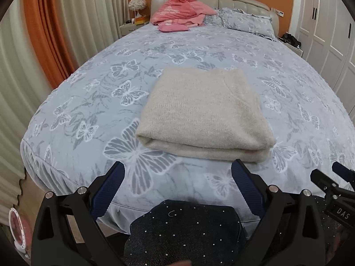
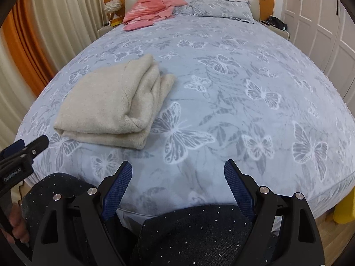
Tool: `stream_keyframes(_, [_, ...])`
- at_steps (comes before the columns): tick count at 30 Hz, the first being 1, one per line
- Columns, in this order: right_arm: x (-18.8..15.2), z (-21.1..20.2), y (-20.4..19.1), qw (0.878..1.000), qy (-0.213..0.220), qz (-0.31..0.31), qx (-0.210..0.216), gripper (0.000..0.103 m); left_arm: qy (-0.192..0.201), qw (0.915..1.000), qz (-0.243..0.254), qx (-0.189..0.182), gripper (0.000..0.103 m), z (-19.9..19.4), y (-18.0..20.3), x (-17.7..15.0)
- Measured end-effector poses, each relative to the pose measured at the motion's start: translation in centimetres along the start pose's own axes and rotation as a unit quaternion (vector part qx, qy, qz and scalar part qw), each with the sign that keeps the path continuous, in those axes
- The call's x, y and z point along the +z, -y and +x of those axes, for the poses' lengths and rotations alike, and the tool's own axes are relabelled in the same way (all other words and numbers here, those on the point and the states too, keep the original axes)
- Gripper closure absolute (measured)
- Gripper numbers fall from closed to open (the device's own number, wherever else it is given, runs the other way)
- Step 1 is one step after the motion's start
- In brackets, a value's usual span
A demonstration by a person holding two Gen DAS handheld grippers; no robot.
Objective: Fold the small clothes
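A beige knit garment (image 1: 204, 113) lies folded in a neat rectangle on the bed, near its foot. It also shows in the right wrist view (image 2: 111, 108), to the left. My left gripper (image 1: 177, 173) is open and empty, held just short of the garment's near edge. My right gripper (image 2: 177, 170) is open and empty, over the bedspread to the right of the garment. The left gripper's tip also shows in the right wrist view (image 2: 24, 148), and the right gripper's tip in the left wrist view (image 1: 328, 181).
The bed (image 1: 88, 93) has a blue butterfly bedspread. A pink heap of clothes (image 1: 182, 11) lies by the headboard, with pillows (image 1: 246, 20) beside it. Curtains (image 1: 66, 22) hang left, wardrobe doors (image 1: 328, 26) stand right. My dark sparkly trousers (image 1: 184, 232) are below the grippers.
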State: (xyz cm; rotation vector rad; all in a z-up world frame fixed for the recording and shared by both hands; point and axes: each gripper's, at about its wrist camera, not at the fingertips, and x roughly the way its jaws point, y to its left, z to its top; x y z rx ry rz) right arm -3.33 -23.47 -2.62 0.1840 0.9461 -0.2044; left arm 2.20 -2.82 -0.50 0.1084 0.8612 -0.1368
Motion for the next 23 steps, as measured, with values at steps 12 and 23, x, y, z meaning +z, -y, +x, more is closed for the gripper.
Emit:
stream_keyframes(12, [-0.33,-0.09,-0.67,1.000,0.008,-0.023,-0.007,0.020,0.023,0.9996,0.003,0.014,0.009,-0.77,0.01,-0.24])
stream_keyframes(23, [-0.45,-0.20,-0.78,1.000,0.007,-0.023,-0.010,0.020,0.022,0.9996,0.007,0.013,0.010,-0.90,0.18,-0.31])
